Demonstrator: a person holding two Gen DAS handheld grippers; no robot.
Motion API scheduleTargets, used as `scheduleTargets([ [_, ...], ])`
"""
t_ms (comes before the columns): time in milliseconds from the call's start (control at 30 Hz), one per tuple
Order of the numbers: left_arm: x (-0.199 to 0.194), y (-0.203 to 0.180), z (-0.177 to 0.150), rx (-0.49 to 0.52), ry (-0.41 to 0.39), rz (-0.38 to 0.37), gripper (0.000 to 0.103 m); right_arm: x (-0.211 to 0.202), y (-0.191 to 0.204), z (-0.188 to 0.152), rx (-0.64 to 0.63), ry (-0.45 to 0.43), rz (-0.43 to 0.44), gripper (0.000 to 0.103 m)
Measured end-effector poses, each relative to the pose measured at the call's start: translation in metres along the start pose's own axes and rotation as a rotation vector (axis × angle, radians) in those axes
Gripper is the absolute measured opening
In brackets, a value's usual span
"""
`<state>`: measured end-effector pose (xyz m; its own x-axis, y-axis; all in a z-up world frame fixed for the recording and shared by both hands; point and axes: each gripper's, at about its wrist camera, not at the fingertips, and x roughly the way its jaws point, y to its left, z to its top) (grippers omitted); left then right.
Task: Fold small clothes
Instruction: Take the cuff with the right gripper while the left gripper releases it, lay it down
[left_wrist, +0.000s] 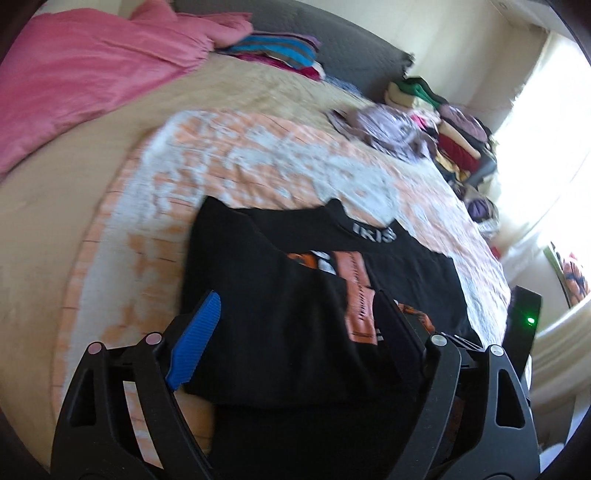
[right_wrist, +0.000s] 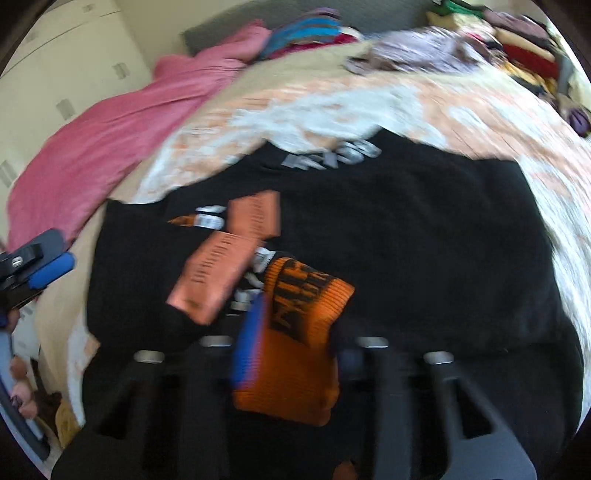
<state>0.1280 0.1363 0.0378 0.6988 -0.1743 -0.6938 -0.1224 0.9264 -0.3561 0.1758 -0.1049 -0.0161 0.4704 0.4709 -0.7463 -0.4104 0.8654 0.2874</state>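
In the left wrist view, the left hand-held gripper (left_wrist: 295, 317) hangs above the near part of a black T-shirt (left_wrist: 295, 280) with an orange print, which lies partly folded on the patterned orange-and-white bedspread (left_wrist: 258, 158) of the bed. Its jaws are spread wide; the blue pad (left_wrist: 195, 339) and the dark finger stand on each side of the cloth and I do not see them pressing it, so nothing is held. Further away lie a pink blanket (left_wrist: 81, 81) and a stack of folded clothes (left_wrist: 454, 144) near the bright window. In the right wrist view, the right hand-held gripper (right_wrist: 291, 332) is pressed together on an orange ribbed cuff (right_wrist: 306, 295) with black letters, which seems to belong to the same garment; the picture is blurred, so I cannot say how deep the cloth sits between the pads. From here I judge some risks: the pinch takes perhaps only the edge of the cuff, so it could slip out when it is pulled; and because the left jaws hold nothing, a pull from the right could drag the whole shirt and undo the fold. The right view shows the pinched cuff and a white wardrobe (right_wrist: 66, 74), which the left view does not show; the left view shows better the folded edges of the shirt and the window side of the bed.
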Motion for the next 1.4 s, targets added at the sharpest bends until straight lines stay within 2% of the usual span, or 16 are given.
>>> scheduleTargets([
  [200,-0.01,0.019,0.006,-0.041,-0.034,0.036,0.077,-0.05,0.027,0.036,-0.176,-0.161,0.051,0.014],
  [333,-0.009,0.023,0.01,-0.055,-0.042,0.04,0.077,-0.085,0.012,0.064,-0.216,-0.242,-0.006,0.014],
  [400,-0.009,0.022,0.009,-0.052,-0.043,0.049,0.077,-0.093,-0.002,0.073,-0.208,-0.255,-0.052,0.014],
  [533,-0.001,0.015,0.01,-0.042,-0.041,0.046,0.077,-0.091,-0.036,0.077,-0.184,-0.233,-0.15,0.014],
  [733,0.024,-0.013,0.015,0.027,-0.006,0.029,0.076,-0.073,-0.067,0.049,-0.148,-0.168,-0.227,0.014],
  [900,0.048,-0.034,0.014,0.077,0.036,0.006,0.057,-0.058,-0.074,0.029,-0.134,-0.132,-0.268,0.015],
  [1033,0.065,-0.046,0.008,0.103,0.071,0.003,0.055,-0.051,-0.075,0.022,-0.136,-0.113,-0.305,0.017],
  [1167,0.075,-0.052,0.002,0.124,0.101,0.004,0.055,-0.05,-0.079,0.018,-0.128,-0.112,-0.363,0.027],
  [1267,0.081,-0.054,-0.003,0.141,0.121,0.009,0.055,-0.053,-0.081,0.016,-0.103,-0.126,-0.38,0.046],
  [1400,0.092,-0.053,-0.012,0.158,0.169,0.033,0.055,-0.051,-0.073,0.01,-0.1,-0.117,-0.308,0.046],
])
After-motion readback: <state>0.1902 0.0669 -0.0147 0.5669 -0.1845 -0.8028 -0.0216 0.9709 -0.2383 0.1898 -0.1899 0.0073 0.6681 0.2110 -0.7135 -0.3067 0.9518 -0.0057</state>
